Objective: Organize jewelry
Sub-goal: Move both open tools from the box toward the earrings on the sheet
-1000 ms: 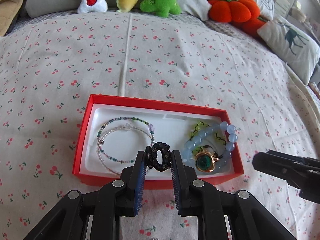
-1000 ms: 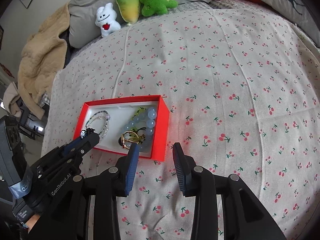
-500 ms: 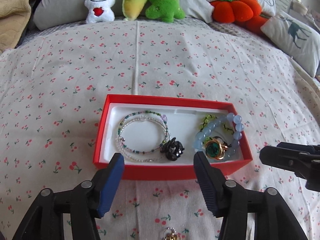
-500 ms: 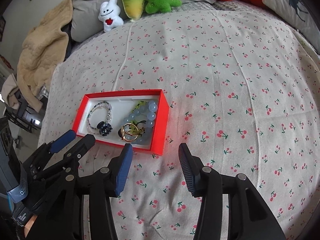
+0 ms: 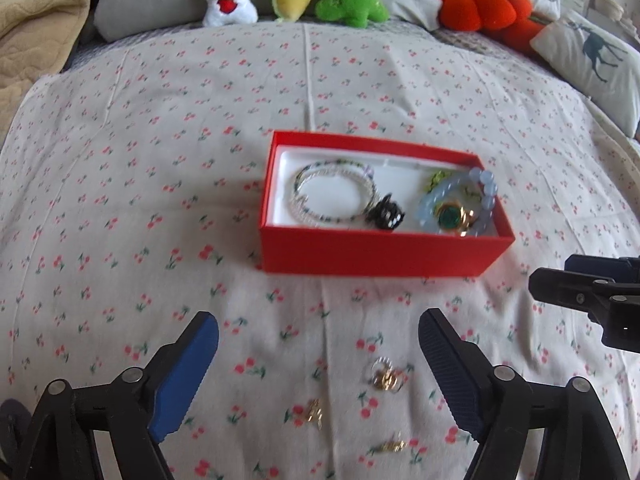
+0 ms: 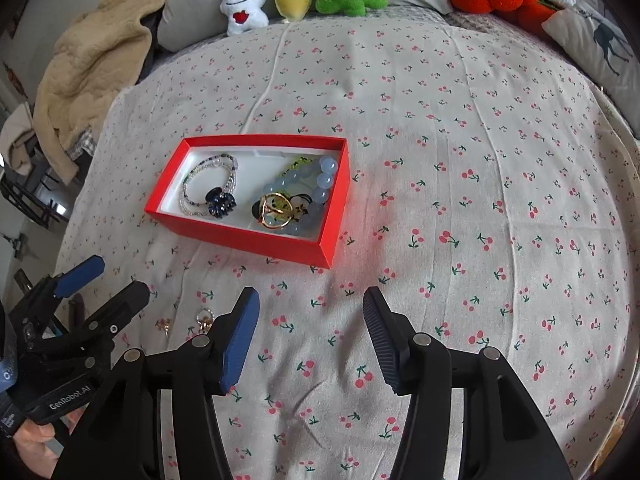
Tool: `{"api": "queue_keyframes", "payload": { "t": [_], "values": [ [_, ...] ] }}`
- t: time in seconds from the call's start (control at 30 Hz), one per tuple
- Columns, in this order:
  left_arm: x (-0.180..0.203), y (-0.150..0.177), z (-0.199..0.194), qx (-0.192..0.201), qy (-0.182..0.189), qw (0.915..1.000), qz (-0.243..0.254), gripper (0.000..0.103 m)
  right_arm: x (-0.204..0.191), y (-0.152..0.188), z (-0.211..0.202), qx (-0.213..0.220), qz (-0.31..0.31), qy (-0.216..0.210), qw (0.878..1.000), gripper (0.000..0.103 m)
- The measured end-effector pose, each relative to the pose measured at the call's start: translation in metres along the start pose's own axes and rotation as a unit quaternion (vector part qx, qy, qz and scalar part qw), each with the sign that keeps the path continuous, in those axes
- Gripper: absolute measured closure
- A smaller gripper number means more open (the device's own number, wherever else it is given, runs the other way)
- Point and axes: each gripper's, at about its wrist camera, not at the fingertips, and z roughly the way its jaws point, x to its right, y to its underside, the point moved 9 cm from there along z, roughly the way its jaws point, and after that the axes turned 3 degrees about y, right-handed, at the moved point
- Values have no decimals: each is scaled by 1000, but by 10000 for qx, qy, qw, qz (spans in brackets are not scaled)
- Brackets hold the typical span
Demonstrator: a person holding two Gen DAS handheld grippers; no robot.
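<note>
Small gold pieces (image 5: 385, 378) on bedspread (image 5: 160, 160): blurred, type unclear. Right gripper (image 5: 592, 300) cut by frame edge. Deer pillow (image 6: 600, 48) cropped. Green-stone ring (image 5: 452, 216) half buried among beads.

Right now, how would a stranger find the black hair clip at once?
Look in the red box on the cherry-print bedspread. The black hair clip lies near its middle, against the thin beaded bracelet, left of the green-stone ring. It is the only black, toothed piece.

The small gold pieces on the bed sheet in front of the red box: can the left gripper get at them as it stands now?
Probably yes. The left gripper is open, and the gold pieces lie loose on the sheet between its fingers, apart from the red box. Nothing covers them.
</note>
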Motion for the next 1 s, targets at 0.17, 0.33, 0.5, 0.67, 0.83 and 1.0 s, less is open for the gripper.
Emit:
{"api": "queue_keyframes", "payload": {
  "t": [0.17,0.33,0.5,0.67,0.83,1.0],
  "values": [
    [-12,20,-3,-185,-76,9998,-38,13,-5,18,-1,-58,-180,54,9998,41],
    [-21,40,-5,-349,-112,9993,-83,13,-11,33,-4,-42,-291,65,9995,39],
    [-30,59,-7,-440,-187,9988,-119,13,-18,47,-4,-41,-490,147,9987,38],
    [-32,75,-6,-459,-298,9985,61,13,-30,62,0,-71,-740,207,9970,38],
    [-34,83,-5,-435,-280,9986,107,13,-45,74,7,-167,-924,139,9955,38],
    [-32,85,-5,-421,-219,9988,144,14,-58,78,17,-231,-1148,138,9930,38]
  ]
}}
